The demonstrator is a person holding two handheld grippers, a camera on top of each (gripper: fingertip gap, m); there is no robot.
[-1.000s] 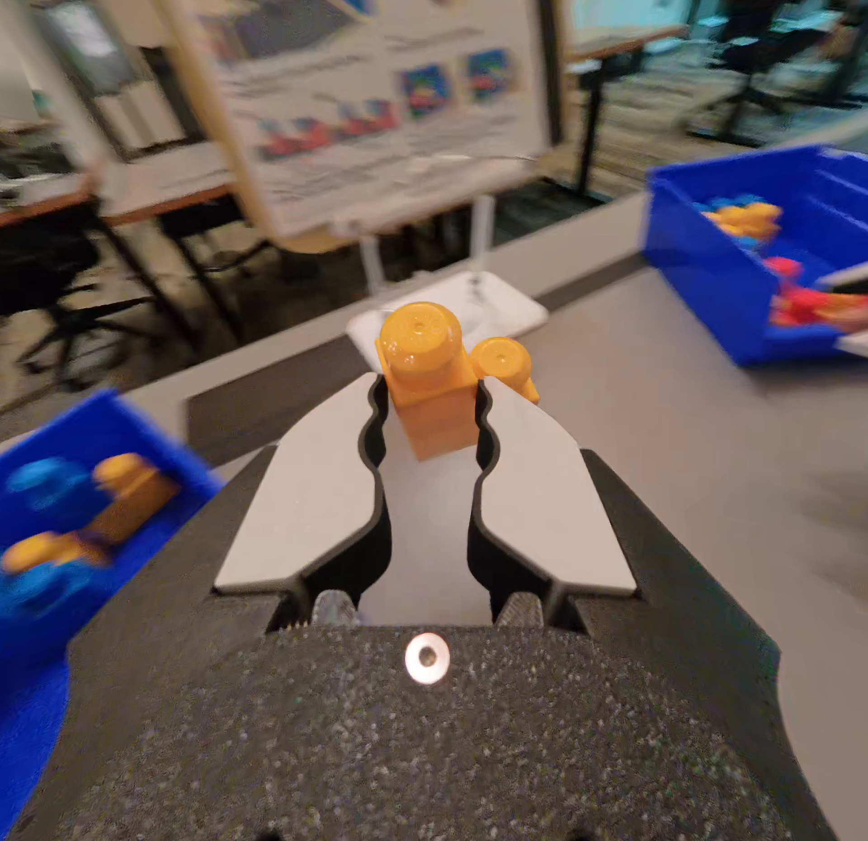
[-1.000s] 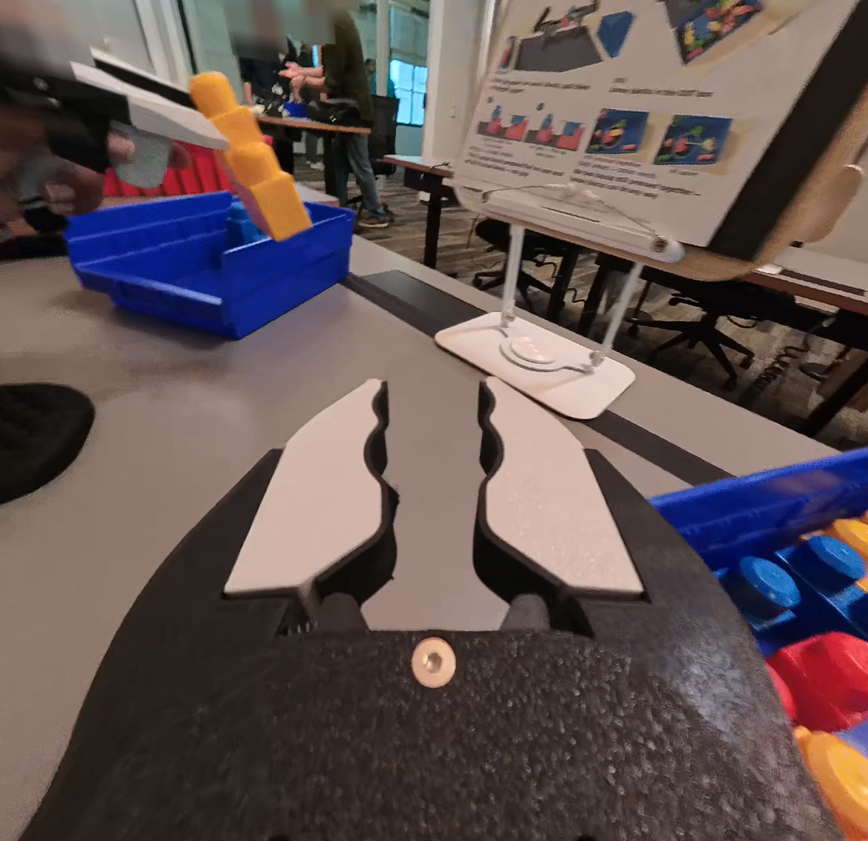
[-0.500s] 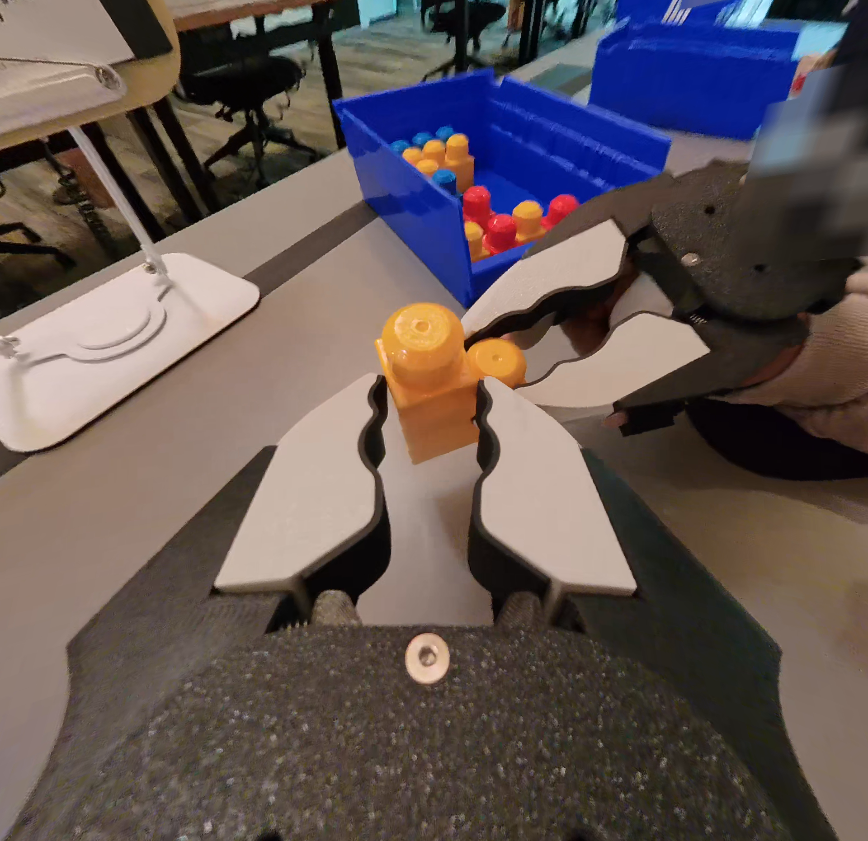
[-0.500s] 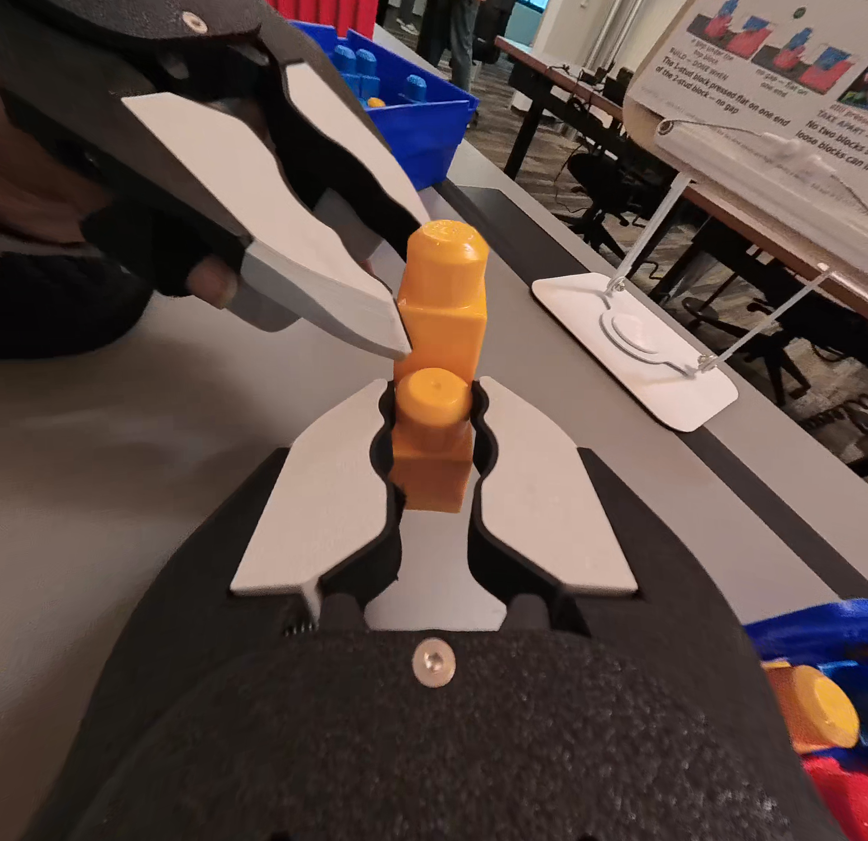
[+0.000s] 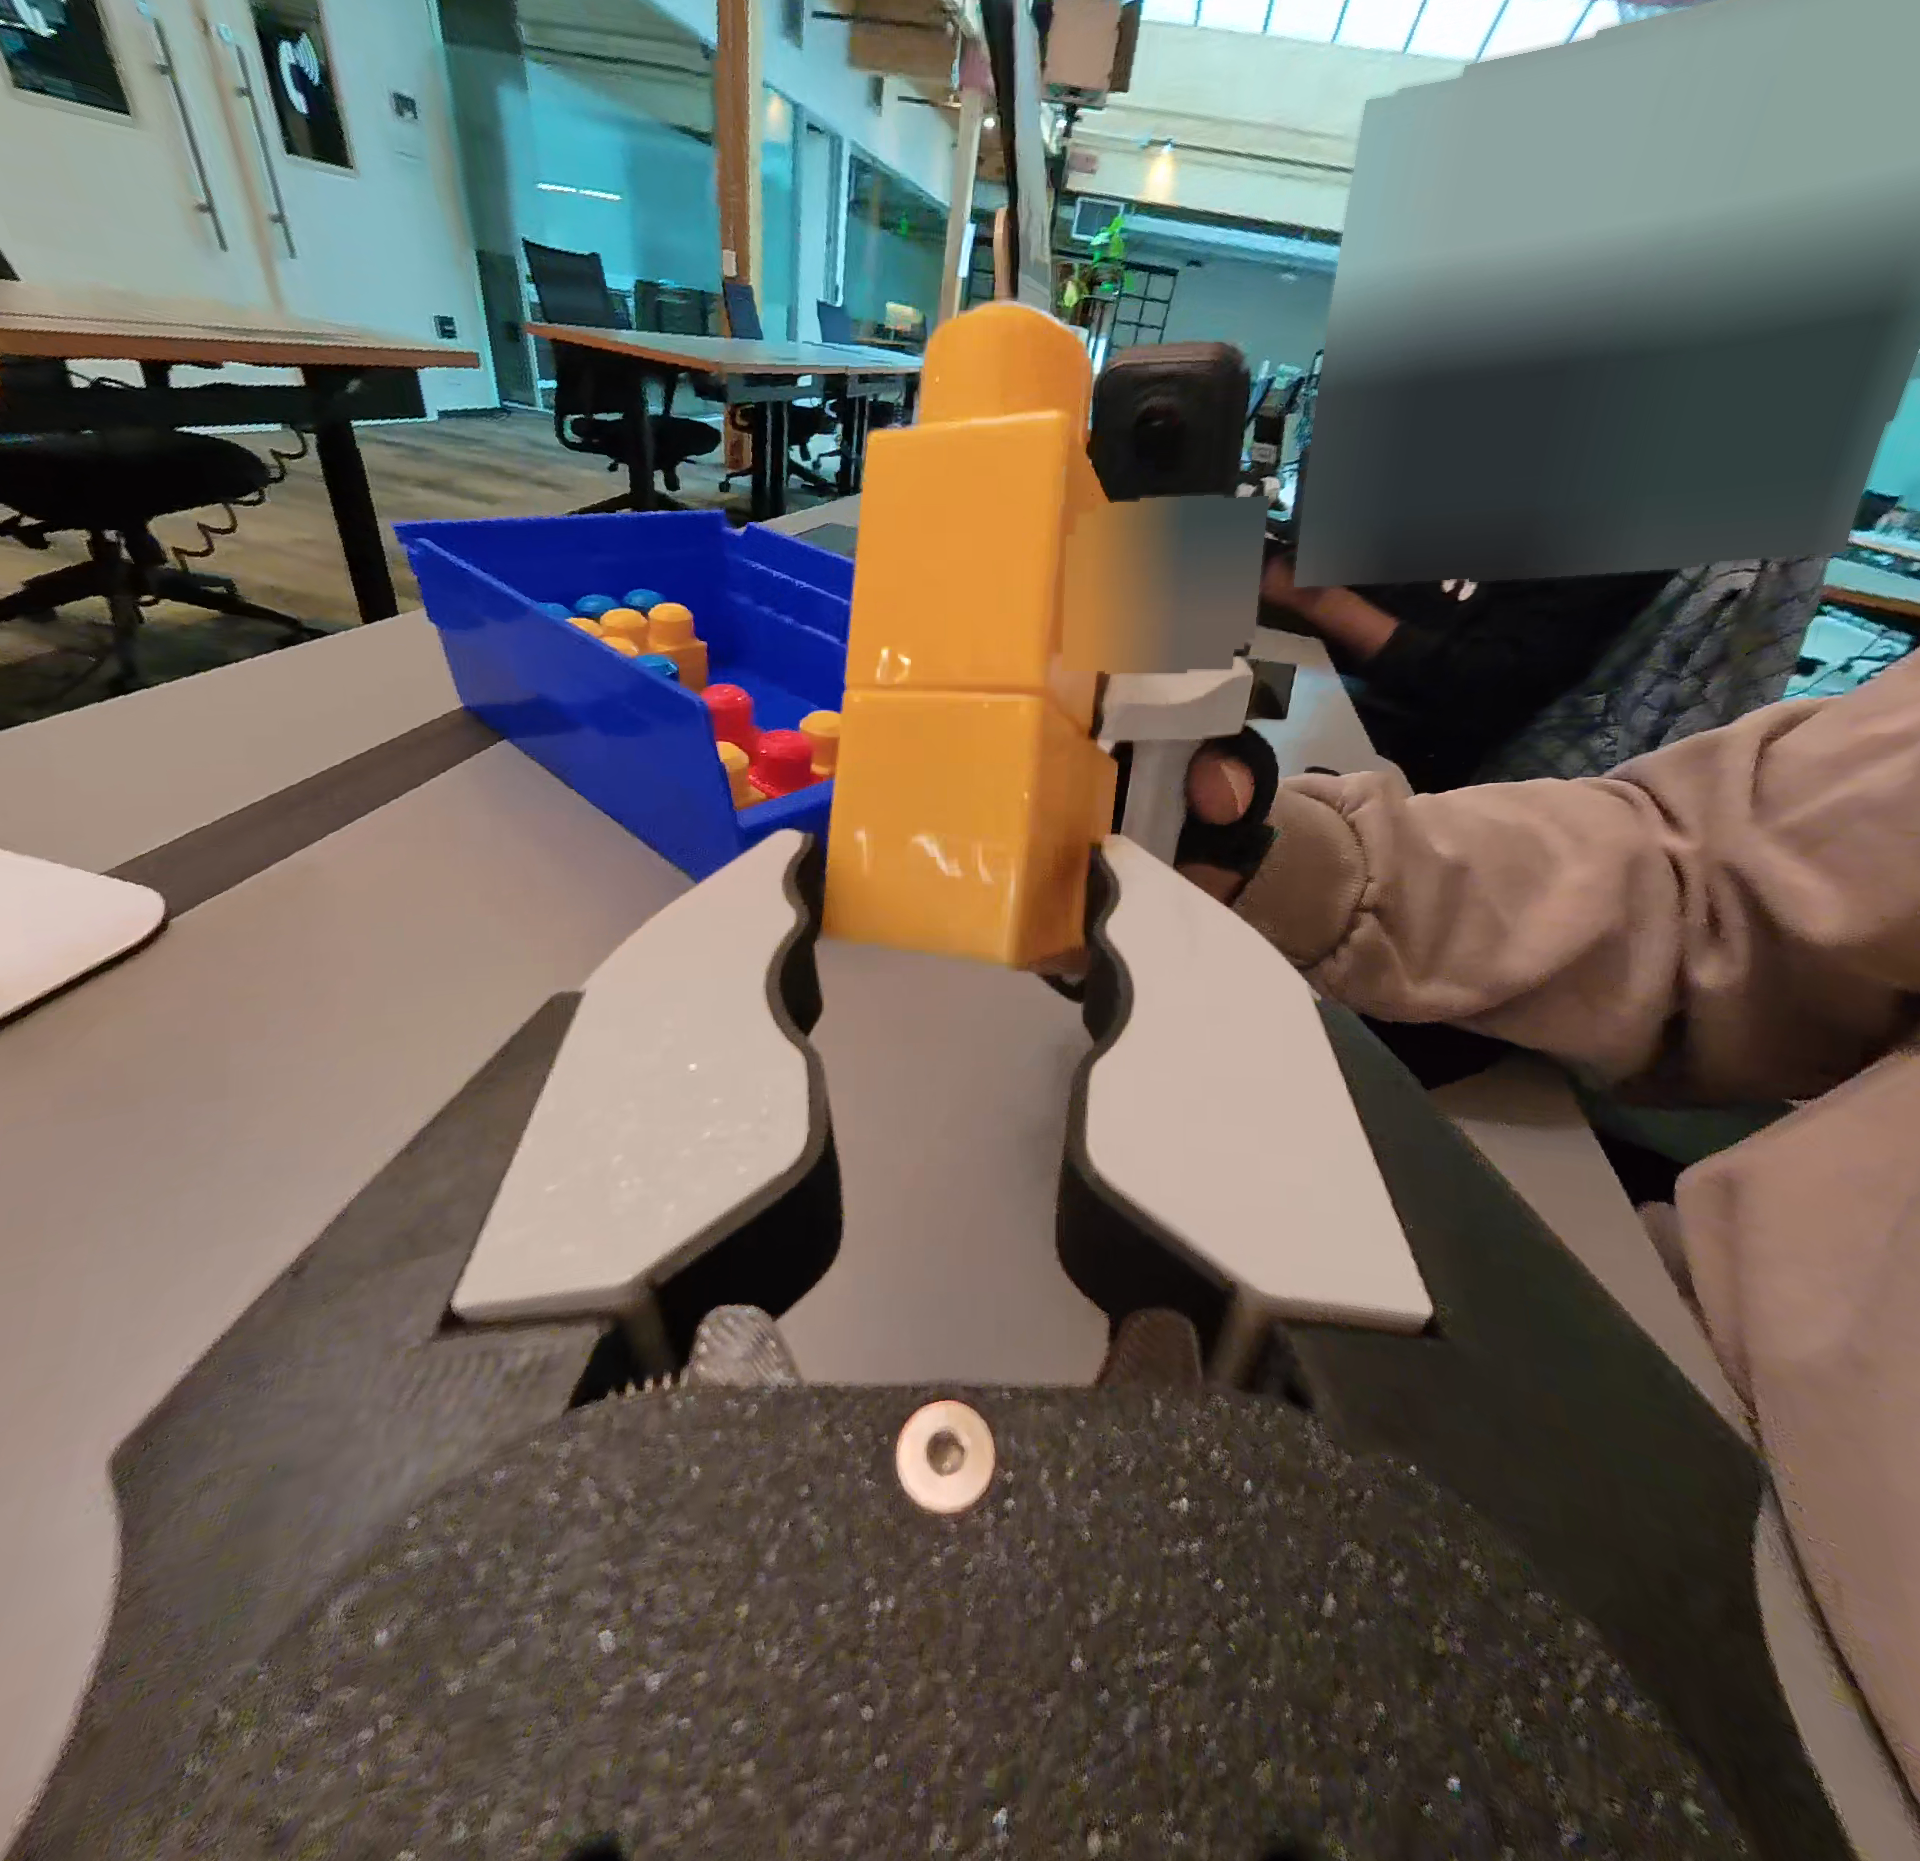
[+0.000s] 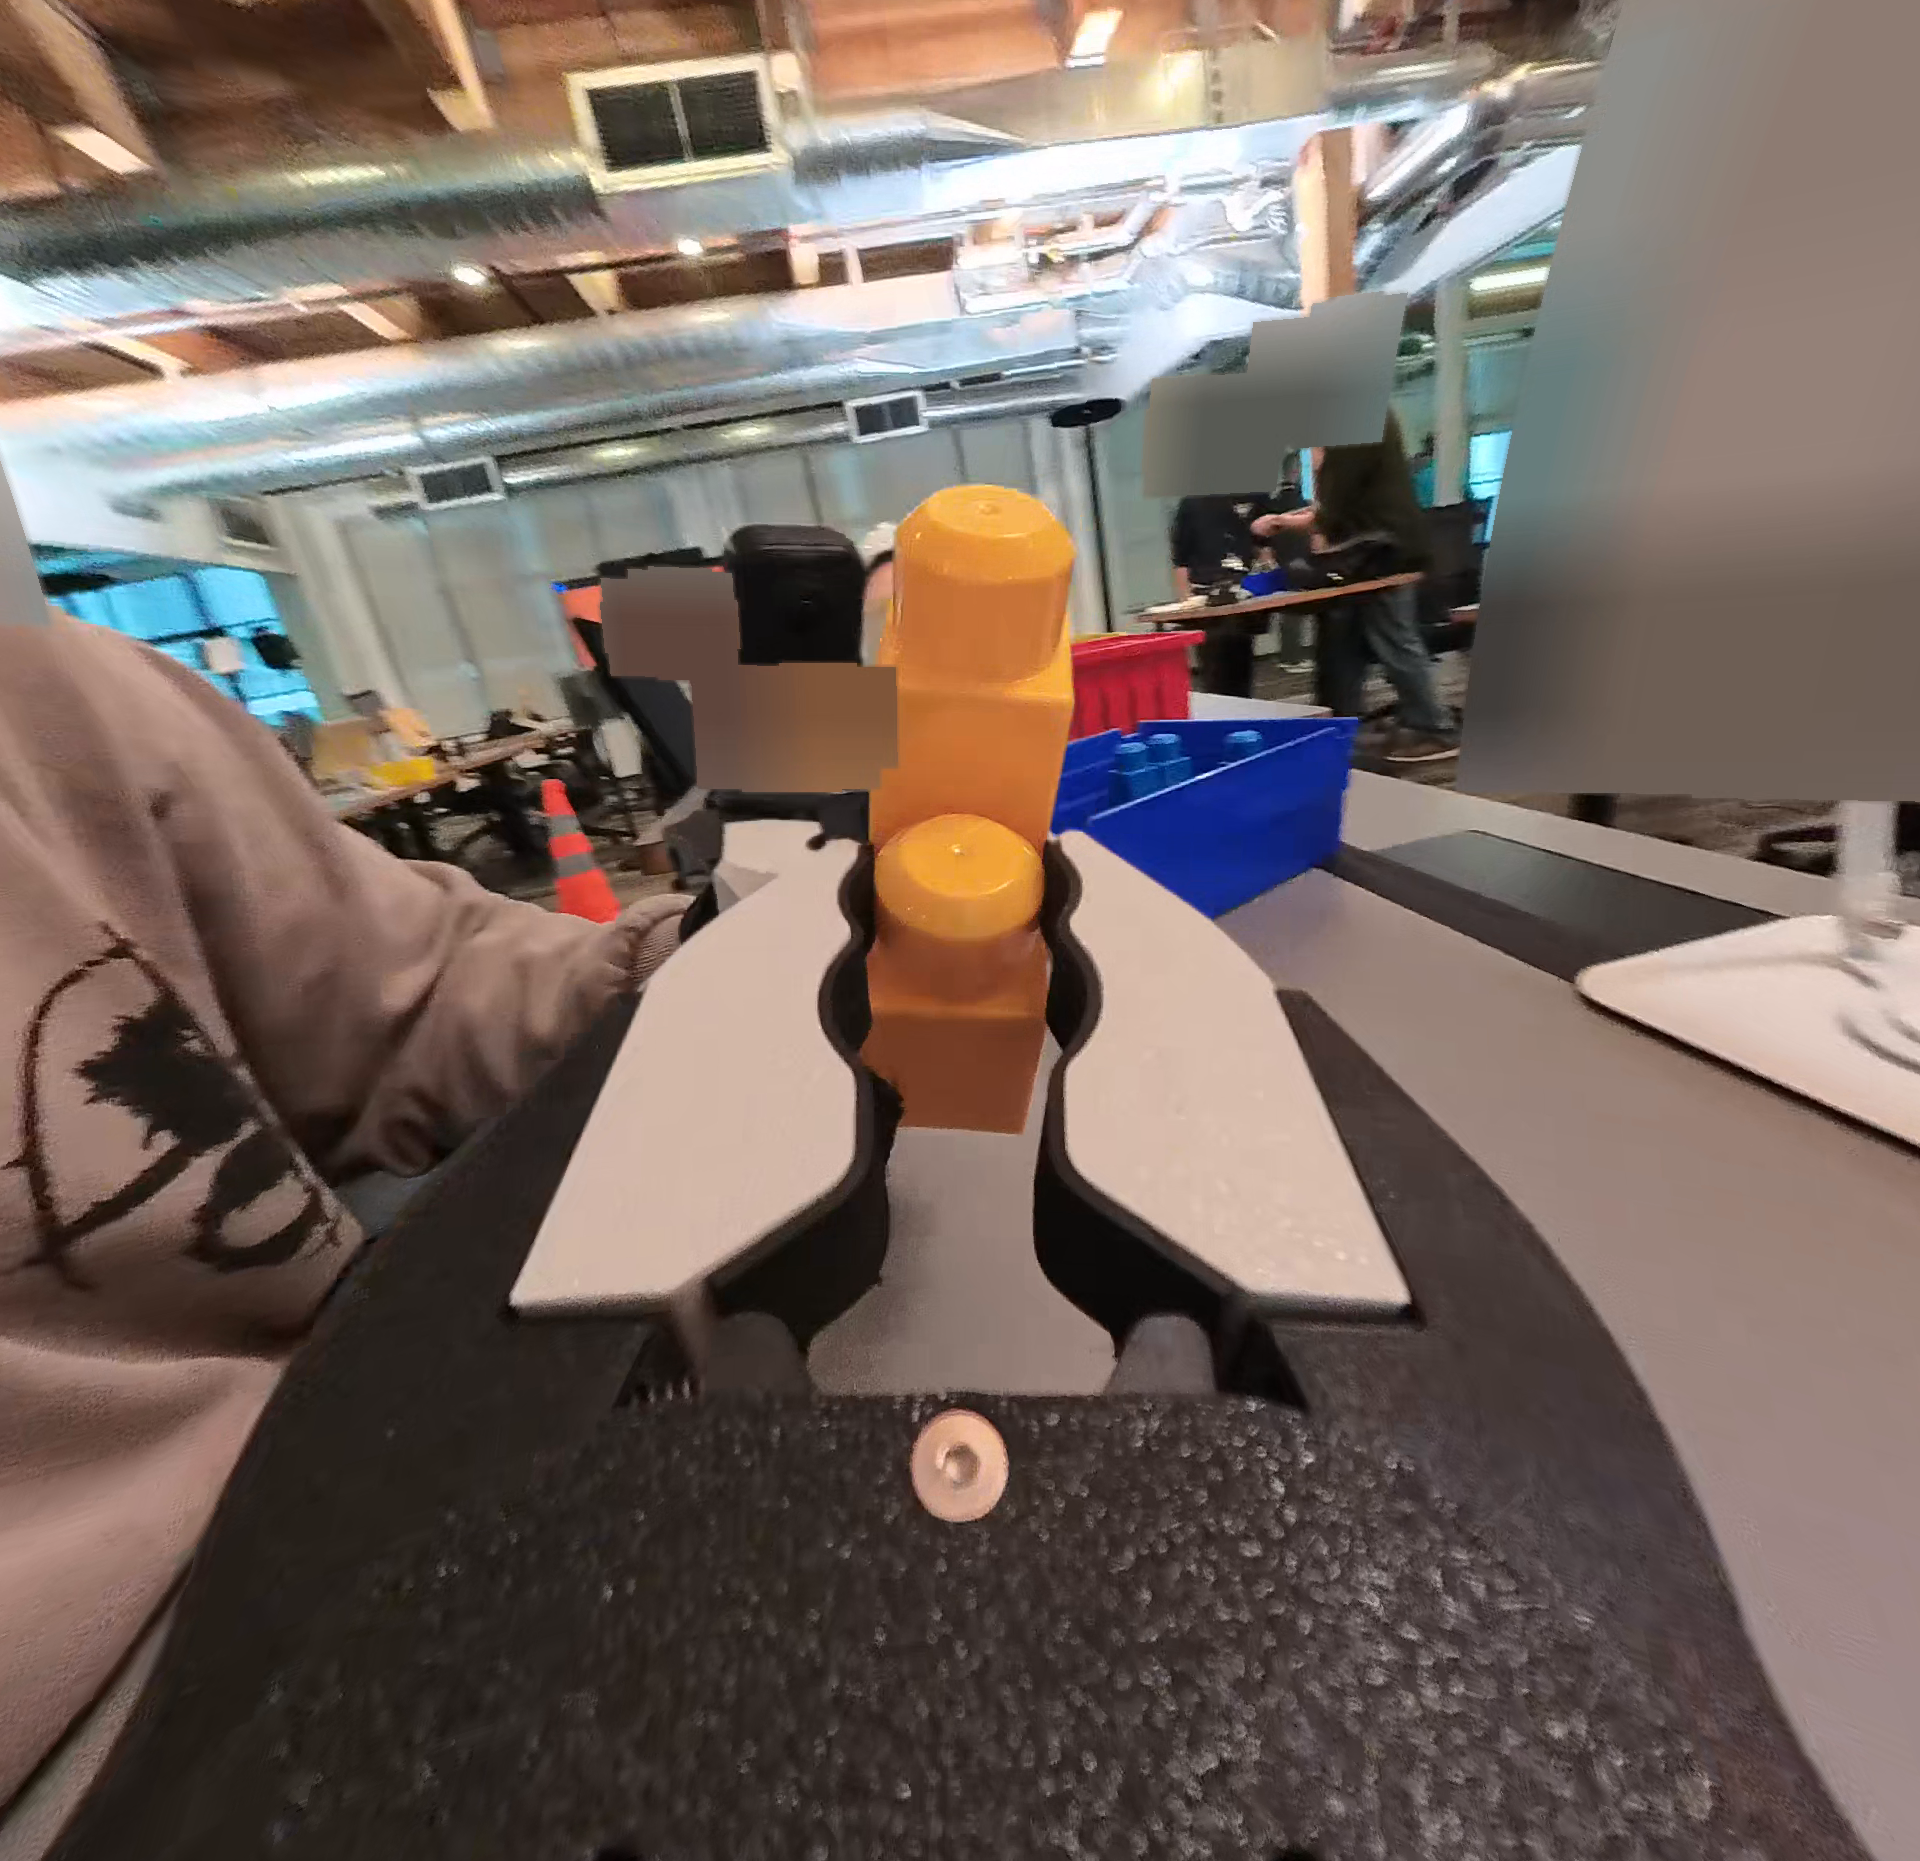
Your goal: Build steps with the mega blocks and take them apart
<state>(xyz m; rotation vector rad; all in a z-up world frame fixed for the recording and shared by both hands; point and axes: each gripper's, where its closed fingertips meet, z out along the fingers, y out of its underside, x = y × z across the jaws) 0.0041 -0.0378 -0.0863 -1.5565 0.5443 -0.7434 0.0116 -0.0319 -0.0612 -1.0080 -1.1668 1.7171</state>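
Gripping the orange block steps (image 5: 961, 731) from opposite ends, both grippers hold the piece above the grey counter (image 5: 312, 980). The left gripper (image 5: 951, 912) has its jaws closed on the lower two-stud block at 12 o'clock in the left wrist view, a single-stud block stacked upright on top. The right gripper (image 6: 956, 964) has its jaws closed on the exposed-stud end of that same lower block (image 6: 951, 1022), the taller step (image 6: 977, 689) rising just behind it. In the left wrist view the right gripper (image 5: 1169, 689) shows at 1 o'clock, touching the far side of the steps, with a gloved hand (image 5: 1231, 809) and a beige sleeve (image 5: 1558, 897) at 3 o'clock. A blue bin (image 5: 582, 710) with orange, red and blue blocks sits at 11 o'clock; another blue bin (image 6: 1226, 824) stands at 1 o'clock in the right wrist view, beside a white stand base (image 6: 1745, 1022).
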